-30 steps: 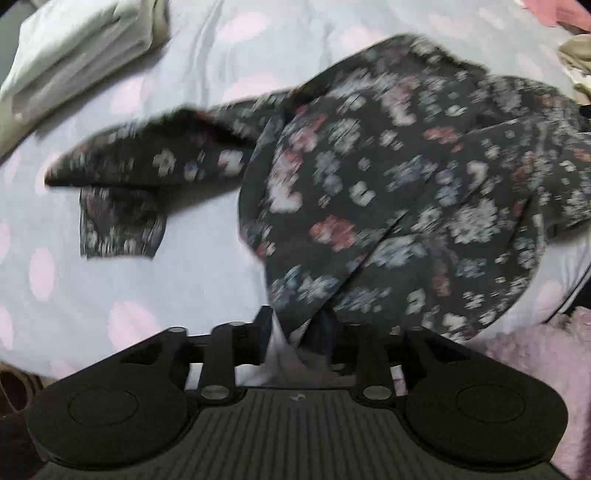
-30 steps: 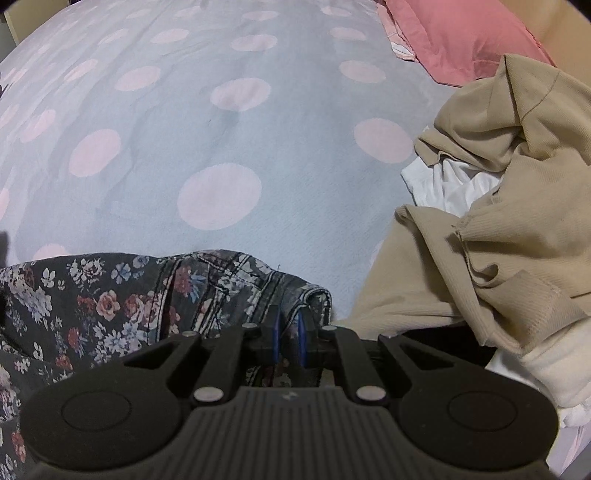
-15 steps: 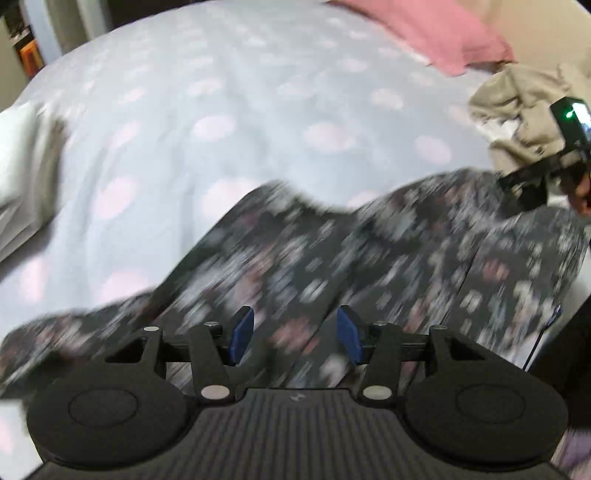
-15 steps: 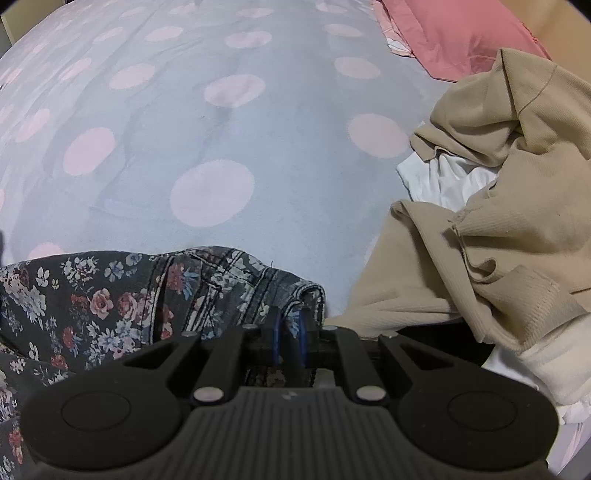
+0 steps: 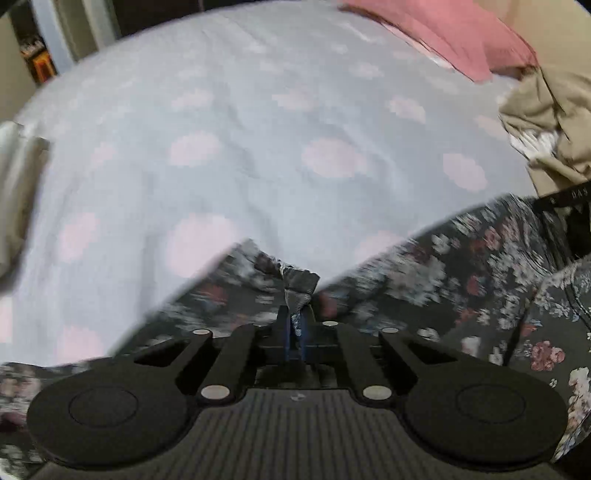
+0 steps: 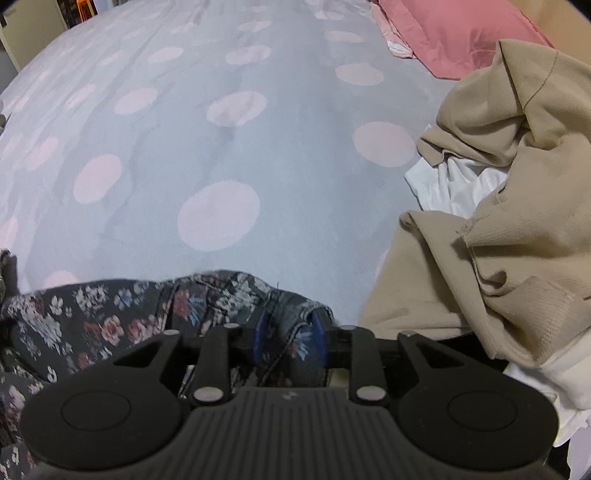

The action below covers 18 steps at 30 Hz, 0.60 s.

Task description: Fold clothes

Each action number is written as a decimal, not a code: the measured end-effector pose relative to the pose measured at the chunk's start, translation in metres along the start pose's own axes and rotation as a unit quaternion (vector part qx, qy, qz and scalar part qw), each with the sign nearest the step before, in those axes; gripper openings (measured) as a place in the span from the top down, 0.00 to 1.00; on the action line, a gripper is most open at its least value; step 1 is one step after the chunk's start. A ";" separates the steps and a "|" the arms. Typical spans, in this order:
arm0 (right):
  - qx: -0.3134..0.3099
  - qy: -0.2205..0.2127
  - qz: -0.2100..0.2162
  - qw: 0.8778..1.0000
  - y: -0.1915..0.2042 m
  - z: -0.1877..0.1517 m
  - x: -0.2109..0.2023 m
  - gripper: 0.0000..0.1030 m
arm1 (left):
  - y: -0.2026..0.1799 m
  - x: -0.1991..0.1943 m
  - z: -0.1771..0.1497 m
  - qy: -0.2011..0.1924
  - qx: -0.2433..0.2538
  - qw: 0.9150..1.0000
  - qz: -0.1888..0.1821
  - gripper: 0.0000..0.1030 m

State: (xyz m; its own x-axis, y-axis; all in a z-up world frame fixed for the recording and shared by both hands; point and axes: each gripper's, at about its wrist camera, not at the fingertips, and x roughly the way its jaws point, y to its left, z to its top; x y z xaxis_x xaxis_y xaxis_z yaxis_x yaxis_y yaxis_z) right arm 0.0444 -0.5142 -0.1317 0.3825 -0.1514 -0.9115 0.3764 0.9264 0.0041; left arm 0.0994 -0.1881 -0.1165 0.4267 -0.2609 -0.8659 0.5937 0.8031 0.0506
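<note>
A dark floral garment (image 5: 461, 266) lies along the near edge of a grey bedsheet with pink dots (image 5: 277, 155). My left gripper (image 5: 295, 325) is shut on a bunched bit of the garment's edge. In the right wrist view the same floral garment (image 6: 122, 317) spreads to the left, and its folded hem sits between the fingers of my right gripper (image 6: 290, 339), whose jaws stand a little apart around the cloth. The right gripper's body shows at the right edge of the left wrist view (image 5: 569, 218).
A heap of beige and white clothes (image 6: 517, 206) lies to the right on the bed. A pink pillow (image 6: 454, 33) is at the far right. Pale folded cloth (image 5: 14, 184) sits at the left edge. Bare sheet (image 6: 221, 147) stretches ahead.
My left gripper let go of the garment, swung up over it with jaws open, and has now shut on its edge. My right gripper's jaws have parted slightly on the hem.
</note>
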 end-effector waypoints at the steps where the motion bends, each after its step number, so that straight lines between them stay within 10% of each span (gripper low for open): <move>1: -0.002 0.001 -0.002 1.000 0.001 0.001 0.001 0.69 | 0.010 -0.010 -0.001 -0.006 -0.007 1.000 0.008 0.98; 9: -0.008 0.006 -0.009 1.000 0.003 0.000 0.001 0.67 | 0.106 -0.100 -0.026 -0.010 -0.085 0.991 0.104 0.99; 18: -0.014 0.009 -0.031 0.999 0.007 0.001 0.003 0.58 | 0.193 -0.178 -0.103 0.057 -0.185 0.954 0.229 0.99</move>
State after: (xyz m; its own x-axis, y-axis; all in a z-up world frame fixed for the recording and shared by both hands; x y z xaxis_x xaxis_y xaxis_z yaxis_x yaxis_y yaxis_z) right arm 0.0487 -0.5083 -0.1344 0.3447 -0.2029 -0.9165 0.3755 0.9247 -0.0635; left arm 0.0677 0.0682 -0.0033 0.4936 0.2059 -0.8450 0.0732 0.9583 0.2763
